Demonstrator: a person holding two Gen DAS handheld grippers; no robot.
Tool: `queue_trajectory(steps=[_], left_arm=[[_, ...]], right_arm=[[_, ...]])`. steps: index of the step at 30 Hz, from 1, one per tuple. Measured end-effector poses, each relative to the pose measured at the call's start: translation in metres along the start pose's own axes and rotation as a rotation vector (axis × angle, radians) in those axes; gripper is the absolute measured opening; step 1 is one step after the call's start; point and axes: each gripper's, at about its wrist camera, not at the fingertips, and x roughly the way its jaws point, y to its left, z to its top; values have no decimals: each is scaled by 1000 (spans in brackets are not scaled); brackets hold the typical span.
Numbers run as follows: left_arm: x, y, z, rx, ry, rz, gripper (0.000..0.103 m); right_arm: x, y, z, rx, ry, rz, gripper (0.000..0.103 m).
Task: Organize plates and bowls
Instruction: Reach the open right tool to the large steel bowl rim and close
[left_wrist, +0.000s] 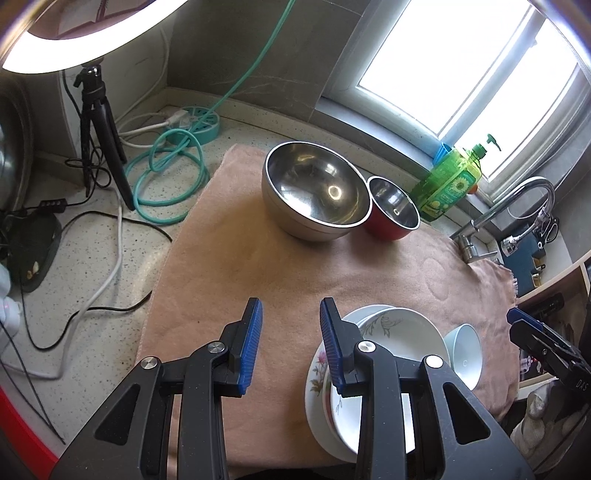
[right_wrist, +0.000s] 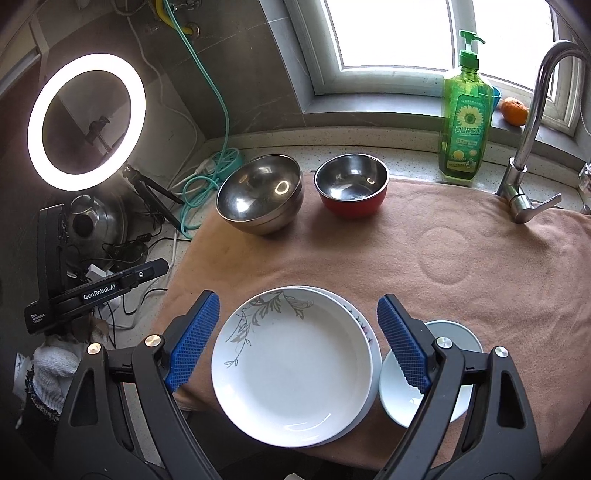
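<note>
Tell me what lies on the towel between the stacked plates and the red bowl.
Nothing: in the right wrist view, only bare pink towel stretches from the plates to the red bowl.

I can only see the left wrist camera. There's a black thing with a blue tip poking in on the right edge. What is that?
Observer: That's the right gripper. Its jaws are wide open above the plate stack, and nothing is gripped.
Operator: Is there something yummy near the green soap bottle?
Observer: Yes, an orange fruit sits on the windowsill, behind the faucet.
Operator: What's the shiny thing cut off on my left side?
Observer: It's a round metal lid with a dark knob, lying below the ring light.
</note>
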Motion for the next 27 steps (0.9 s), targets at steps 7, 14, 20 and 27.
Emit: queue_trajectory(steps=[7,14,20,27], left_arm=[[20,6,30,36,17,-36,31],[39,19,60,44,18,-47,31],[57,29,79,45,39,-60,30],[75,31,99,50,52,-67,30]], right_arm=[[14,4,17,81,-8,1,81],[39,11,36,120,16,-13,62],[67,13,49,155,66,20,50],[102,8,61,212,102,43,39]])
